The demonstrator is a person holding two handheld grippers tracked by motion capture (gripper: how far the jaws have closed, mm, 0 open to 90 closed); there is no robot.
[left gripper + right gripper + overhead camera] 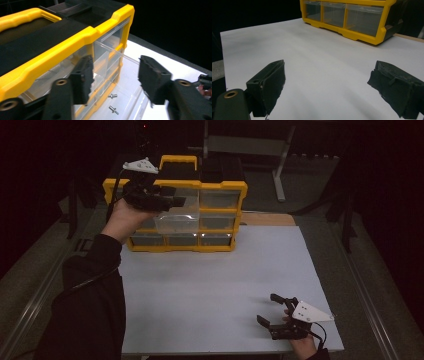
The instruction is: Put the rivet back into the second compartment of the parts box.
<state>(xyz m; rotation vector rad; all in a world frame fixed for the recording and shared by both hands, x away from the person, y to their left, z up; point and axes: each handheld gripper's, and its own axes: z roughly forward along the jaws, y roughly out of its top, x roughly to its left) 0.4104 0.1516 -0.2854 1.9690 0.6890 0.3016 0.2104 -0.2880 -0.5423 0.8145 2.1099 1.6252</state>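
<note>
The counter [215, 290] is the biggest thing here, a white flat surface under dim light, with dark floor around it. A strip of bare wood [267, 219] shows at its far edge, to the right of the cabinet.

At the far left part of the counter stands a yellow and black drawer cabinet [222, 187] with a yellow carry handle [178, 160] on its top. Its front has rows of clear plastic drawers. One clear drawer [176, 221] in the middle row is pulled out toward the person. In the left gripper view this drawer [125, 97] is seen from above, and two small metal screws [113, 102] lie on its bottom, near each other but apart.

The person's left arm, in a black sleeve [92, 300], reaches from the bottom left up to the cabinet. The left hand [122, 220] holds the left tongs [172, 200] above the pulled-out drawer, in front of the top row. The jaws are spread apart and nothing is between them; in the left gripper view the left tongs [115, 72] frame the drawer's clear back edge without touching it.

The right tongs [270, 309] are at the near right corner of the counter, well apart from the cabinet, held by the right hand [302, 345]. Their jaws are also spread wide and empty; in the right gripper view the right tongs [325, 85] stand over bare white counter, with the cabinet [372, 35] far ahead.
</note>
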